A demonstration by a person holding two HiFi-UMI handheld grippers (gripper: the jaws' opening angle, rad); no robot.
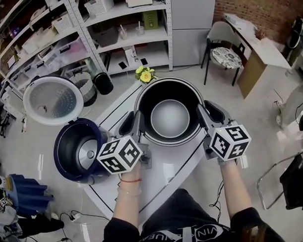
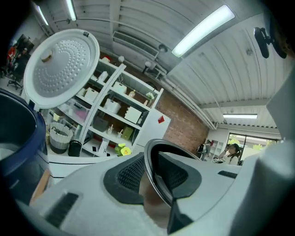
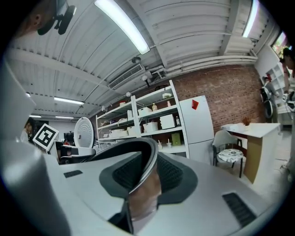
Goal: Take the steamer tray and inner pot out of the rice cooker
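The inner pot [image 1: 169, 112], round with a dark wall and a silvery bottom, hangs over the white table between my two grippers. My left gripper [image 1: 134, 124] is shut on the pot's left rim, and my right gripper [image 1: 209, 116] is shut on its right rim. In the left gripper view the thin metal rim [image 2: 151, 156] runs between the dark ribbed pads [image 2: 126, 177]. The right gripper view shows the rim [image 3: 148, 161] pinched the same way. The blue rice cooker [image 1: 68, 145] stands open at the left, its lid [image 1: 53, 100] raised and its cavity without a pot. I cannot pick out a steamer tray.
The white table [image 1: 168, 174] lies under the pot, with a yellow flower [image 1: 145, 75] at its far end. Metal shelves [image 1: 113, 30] and a black bin [image 1: 103, 83] stand behind. A chair [image 1: 224, 55] and a desk sit at the right, and a blue object [image 1: 25, 193] lies on the floor at the left.
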